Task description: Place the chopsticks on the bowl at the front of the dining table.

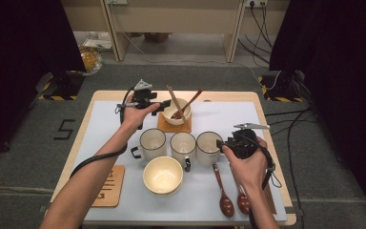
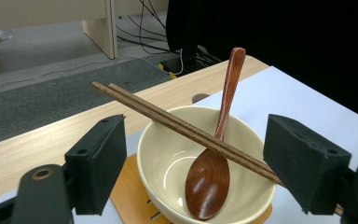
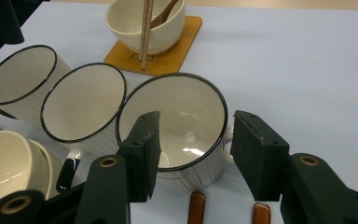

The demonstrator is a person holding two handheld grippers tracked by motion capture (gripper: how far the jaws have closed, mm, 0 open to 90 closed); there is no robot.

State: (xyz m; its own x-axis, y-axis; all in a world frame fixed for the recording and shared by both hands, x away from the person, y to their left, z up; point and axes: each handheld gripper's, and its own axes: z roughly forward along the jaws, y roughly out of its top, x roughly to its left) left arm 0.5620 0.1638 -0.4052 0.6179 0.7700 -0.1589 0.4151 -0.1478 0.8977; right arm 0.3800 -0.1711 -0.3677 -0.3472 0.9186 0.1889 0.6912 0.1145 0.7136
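- Jaws of the left gripper (image 1: 164, 106) released, standing wide on either side of the far bowl (image 1: 174, 119), clear of its rim.
- Jaws of the right gripper (image 1: 220, 144) partly apart around the right wall of the right mug (image 1: 208, 145), one over the rim, one outside by the handle stub; cannot tell whether pressing.
- Far bowl on a wooden coaster (image 1: 164, 126), at the far middle of the table (image 1: 100, 100).
- Chopsticks (image 1: 176, 102) laid flat across the bowl's rim, long axis running far-left to near-right, both ends overhanging.
- Spoon (image 1: 188, 104) leaning in the same bowl, scoop down inside, handle pointing up and far-right, crossing under the chopsticks.
- Near end of the chopsticks cut off behind a jaw in the left gripper view.
- Right mug's handle mostly covered by the gripper; upper handle of the right table spoon (image 1: 242, 200) hidden under the right hand.
- Near-left coaster (image 1: 109, 186) partly covered by the left forearm.
- Three mugs in a row across the middle: left mug (image 1: 152, 143), middle mug (image 1: 183, 143), right mug.
- Two bowls: far bowl and near bowl (image 1: 163, 175).
- Three spoons: one in the far bowl, two on the table at near right, the left one (image 1: 225, 198) in full view.
- One pair of chopsticks, two coasters.
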